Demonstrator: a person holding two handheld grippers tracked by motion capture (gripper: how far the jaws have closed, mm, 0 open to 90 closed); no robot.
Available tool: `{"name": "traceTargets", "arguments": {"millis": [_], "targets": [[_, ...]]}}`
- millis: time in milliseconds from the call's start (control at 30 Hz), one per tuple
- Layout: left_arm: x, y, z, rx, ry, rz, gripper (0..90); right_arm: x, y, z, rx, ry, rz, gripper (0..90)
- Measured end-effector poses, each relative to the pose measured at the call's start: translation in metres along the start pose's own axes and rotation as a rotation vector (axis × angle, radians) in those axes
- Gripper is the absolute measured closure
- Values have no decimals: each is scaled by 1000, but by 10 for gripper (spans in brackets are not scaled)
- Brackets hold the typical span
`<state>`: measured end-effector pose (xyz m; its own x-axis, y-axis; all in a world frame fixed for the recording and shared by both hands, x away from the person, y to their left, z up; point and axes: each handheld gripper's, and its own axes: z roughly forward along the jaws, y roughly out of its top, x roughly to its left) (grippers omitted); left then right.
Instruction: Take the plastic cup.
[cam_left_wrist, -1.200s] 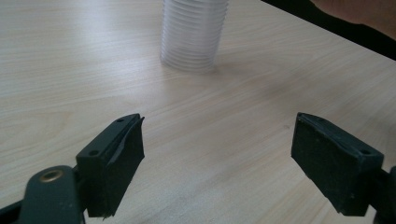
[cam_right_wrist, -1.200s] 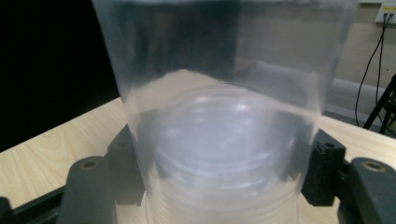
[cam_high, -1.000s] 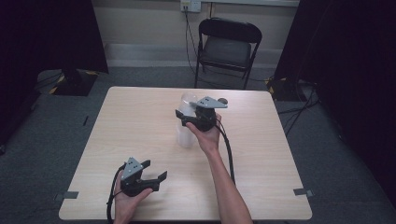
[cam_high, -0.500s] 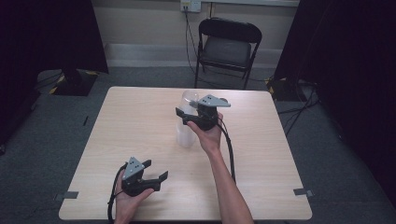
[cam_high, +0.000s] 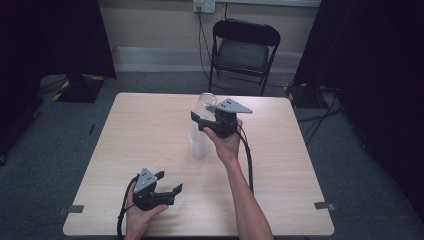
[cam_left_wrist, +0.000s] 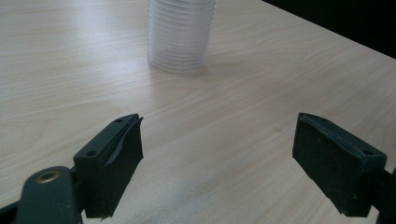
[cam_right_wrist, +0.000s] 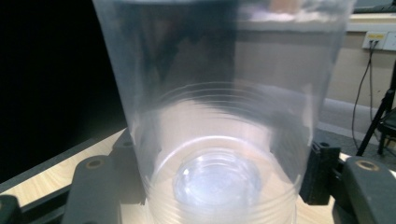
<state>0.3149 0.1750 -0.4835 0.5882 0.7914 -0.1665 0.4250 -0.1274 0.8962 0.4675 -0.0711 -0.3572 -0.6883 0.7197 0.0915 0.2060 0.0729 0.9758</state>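
A stack of clear plastic cups (cam_high: 199, 142) stands upright at the middle of the light wooden table (cam_high: 280, 165). Its top cup (cam_high: 206, 102) rises out of the stack. My right gripper (cam_high: 204, 119) is shut on this cup from the right side. Its jaws have just been closing with the cup between them. In the right gripper view the cup (cam_right_wrist: 219, 116) sits between the two black jaws of that gripper (cam_right_wrist: 222, 172). My left gripper (cam_high: 167, 182) rests open in a hand near the front left edge. In the left gripper view the stack (cam_left_wrist: 180, 35) stands beyond that open gripper (cam_left_wrist: 224, 154).
A black folding chair (cam_high: 243, 50) stands behind the table's far edge. A cable (cam_high: 247, 160) trails from the right gripper along the forearm. Dark curtains hang at both sides, and a wall socket (cam_high: 204, 5) is on the back wall.
My right gripper has risen slightly with the top cup in it. The left gripper has stayed where it was.
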Motion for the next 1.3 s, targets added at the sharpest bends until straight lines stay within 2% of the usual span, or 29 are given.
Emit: {"name": "traceTargets", "arguments": {"millis": [167, 333, 533, 667, 733, 800, 933, 1033, 1100, 1300], "targets": [[2, 2, -2, -45, 5, -31, 168, 0, 5, -10, -15, 11, 10, 336], [3, 3, -2, -44, 4, -26, 170, 0, 8, -17, -33, 27, 25, 337], [5, 6, -4, -72, 12, -33, 183, 0, 10, -33, -42, 29, 22, 339], [4, 7, -4, -70, 0, -37, 185, -1, 8, -42, -44, 21, 29, 338], [4, 8, -3, -58, 1, -45, 216, -1, 6, -47, -48, 19, 32, 339], [4, 8, -2, -61, -7, -43, 227, -2, 2, -54, -48, 33, 66, 338], [3, 10, -1, -59, -13, -40, 226, -1, -1, -61, -48, 28, 65, 338], [4, 11, -1, -63, -29, -37, 263, -1, -4, -69, -68, 11, 58, 338], [4, 12, -1, -70, -38, -30, 272, -2, -8, -75, -72, 27, 95, 338], [3, 15, 2, -77, -41, -14, 285, -3, -24, -90, -80, 11, 149, 341]]}}
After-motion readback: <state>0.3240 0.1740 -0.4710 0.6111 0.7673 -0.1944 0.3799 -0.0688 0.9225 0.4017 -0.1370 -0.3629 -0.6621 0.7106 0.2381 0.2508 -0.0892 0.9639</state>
